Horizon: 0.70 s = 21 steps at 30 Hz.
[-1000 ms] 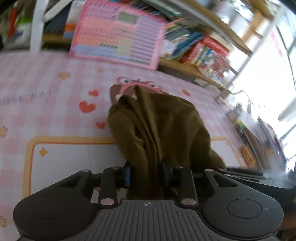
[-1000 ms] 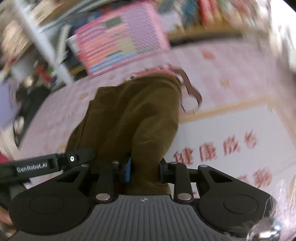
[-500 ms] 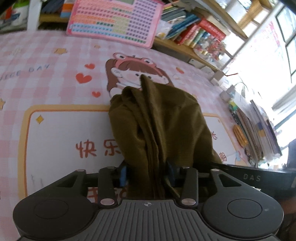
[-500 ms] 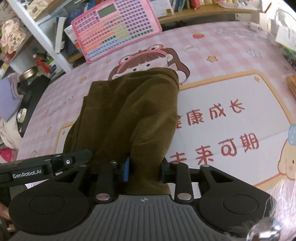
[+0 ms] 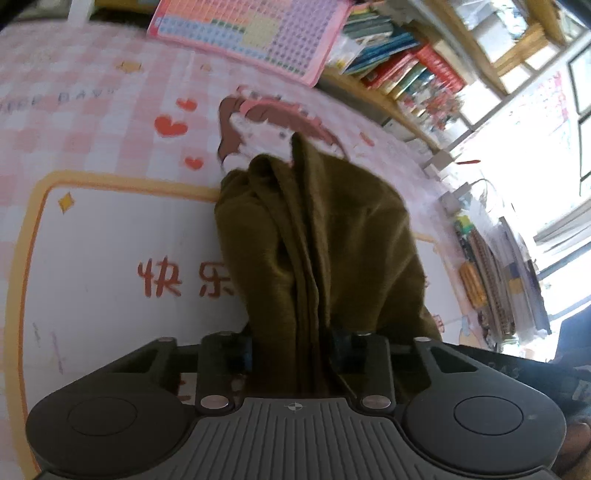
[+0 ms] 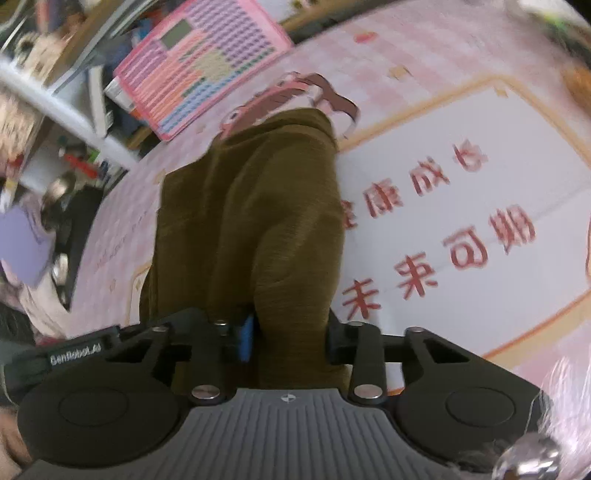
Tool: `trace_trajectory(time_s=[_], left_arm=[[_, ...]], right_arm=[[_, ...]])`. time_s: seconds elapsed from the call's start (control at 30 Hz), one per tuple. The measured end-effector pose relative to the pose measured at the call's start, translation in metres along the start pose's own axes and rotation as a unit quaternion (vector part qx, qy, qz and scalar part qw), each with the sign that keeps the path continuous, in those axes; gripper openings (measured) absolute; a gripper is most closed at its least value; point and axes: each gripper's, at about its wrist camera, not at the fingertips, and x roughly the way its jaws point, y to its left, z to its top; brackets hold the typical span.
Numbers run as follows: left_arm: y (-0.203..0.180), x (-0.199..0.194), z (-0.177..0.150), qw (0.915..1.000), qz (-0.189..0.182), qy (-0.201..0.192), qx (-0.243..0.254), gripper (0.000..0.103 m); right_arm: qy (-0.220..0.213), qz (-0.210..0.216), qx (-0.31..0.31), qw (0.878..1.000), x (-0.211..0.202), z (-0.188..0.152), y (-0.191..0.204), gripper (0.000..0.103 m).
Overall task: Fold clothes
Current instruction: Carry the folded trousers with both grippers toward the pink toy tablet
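An olive-brown ribbed garment hangs bunched in folds over a pink checked mat with red Chinese characters. My left gripper is shut on its near edge, the cloth filling the gap between the fingers. In the right wrist view the same garment drapes forward, and my right gripper is shut on another part of its edge. The left gripper's black body shows at the lower left of that view. Fingertips are hidden under cloth.
The mat carries a cartoon girl print beyond the garment. A pink keyboard toy leans at the far edge. Bookshelves stand behind; stacked books and papers lie at the right side.
Both grippers keep their hold on the garment. The cameras have shifted and tilted, and the hanging cloth has swung slightly over the mat.
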Motion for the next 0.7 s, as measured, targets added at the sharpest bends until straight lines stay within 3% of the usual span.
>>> trace_trajectory(time_s=[0.33, 0.7], left_arm=[[-0.019, -0.030, -0.002, 0.9963, 0.006, -0.066, 0.055, 0.031], [-0.026, -0.037, -0.008, 0.9951, 0.014, -0.071, 0.068, 0.031]], right_arm=[[-0.077, -0.018, -0.122, 0.989, -0.031, -0.007, 0.037, 0.025], [-0.081, -0.020, -0.133, 0.988, -0.036, -0.010, 0.042, 0.025]])
